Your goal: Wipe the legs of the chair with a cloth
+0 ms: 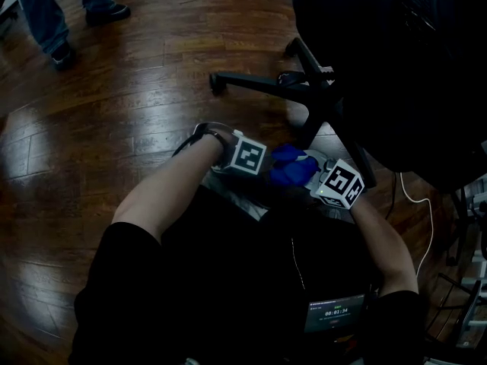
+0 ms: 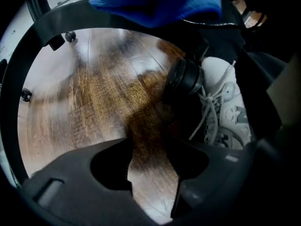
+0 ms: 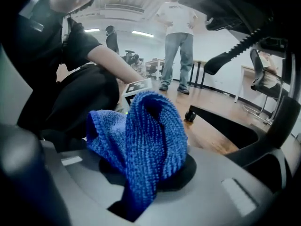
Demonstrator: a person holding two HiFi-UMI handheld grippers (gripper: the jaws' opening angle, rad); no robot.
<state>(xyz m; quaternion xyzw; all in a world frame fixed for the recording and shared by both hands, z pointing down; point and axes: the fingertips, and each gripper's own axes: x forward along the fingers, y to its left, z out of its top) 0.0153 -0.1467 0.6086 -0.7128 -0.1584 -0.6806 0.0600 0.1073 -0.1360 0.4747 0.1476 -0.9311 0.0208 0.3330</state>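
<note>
**A:** Fingers on the right gripper [image 3: 141, 187]: what have they got?

**B:** They are closed on the blue cloth [image 3: 146, 135]. It is pinched low down, and the rest stands up out of them in a loose fold.

**A:** And the left gripper [image 2: 149, 159]?

**B:** Its jaws stand partly apart with nothing between them, only the wooden floor [image 2: 94, 93] underneath. It points down, just beside the cloth.

**A:** Where does that put the cloth against the chair?

**B:** In the head view it sits between the two grippers, close in front of the person and near the chair base [image 1: 318, 105]. One black leg [image 1: 259, 84] runs out to a caster [image 1: 217, 82]. As far as I can tell, the cloth touches none of it.

**A:** How will it handle?

**B:** Soft, light and floppy, I judge. The looped weave should drag a little on the leg instead of sliding, so a thin pinch could let it creep out. The free fold is the part to press on the leg, and the bunched end belongs in the grip. The leg itself looks rigid, but the casters may let the chair roll under a push.
</note>
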